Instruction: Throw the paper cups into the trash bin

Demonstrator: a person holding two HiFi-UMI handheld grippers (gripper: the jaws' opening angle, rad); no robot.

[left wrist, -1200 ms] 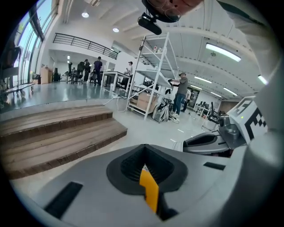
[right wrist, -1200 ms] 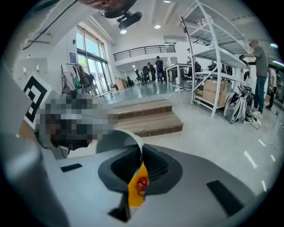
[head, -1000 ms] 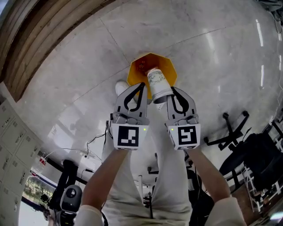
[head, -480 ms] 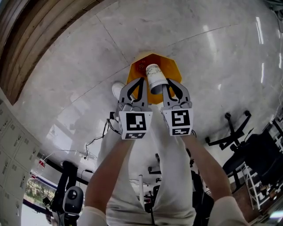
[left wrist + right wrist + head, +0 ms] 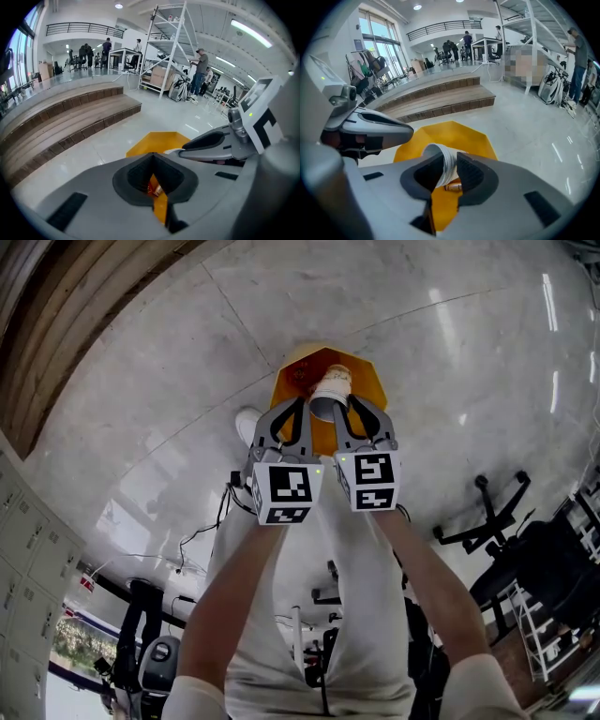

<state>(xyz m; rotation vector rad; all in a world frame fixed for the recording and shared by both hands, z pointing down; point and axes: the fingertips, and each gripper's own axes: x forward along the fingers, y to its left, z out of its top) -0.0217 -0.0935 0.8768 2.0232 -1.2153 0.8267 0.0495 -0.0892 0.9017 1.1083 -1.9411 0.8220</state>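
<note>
Right gripper (image 5: 448, 172) jaws clamped on the white paper cup (image 5: 441, 161), cup held directly over the open yellow trash bin (image 5: 364, 382), left gripper (image 5: 153, 182) just beside, jaws pressed together, nothing between them.

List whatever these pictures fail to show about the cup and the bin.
- Trash bin contents: head view, the paper cup, left tongs and right tongs cover most of the opening; gripper views show only a sliver between the tongs.
- Cup below the grip: right gripper view, behind the tongs.
- Cup's print: head view, too small.
</note>
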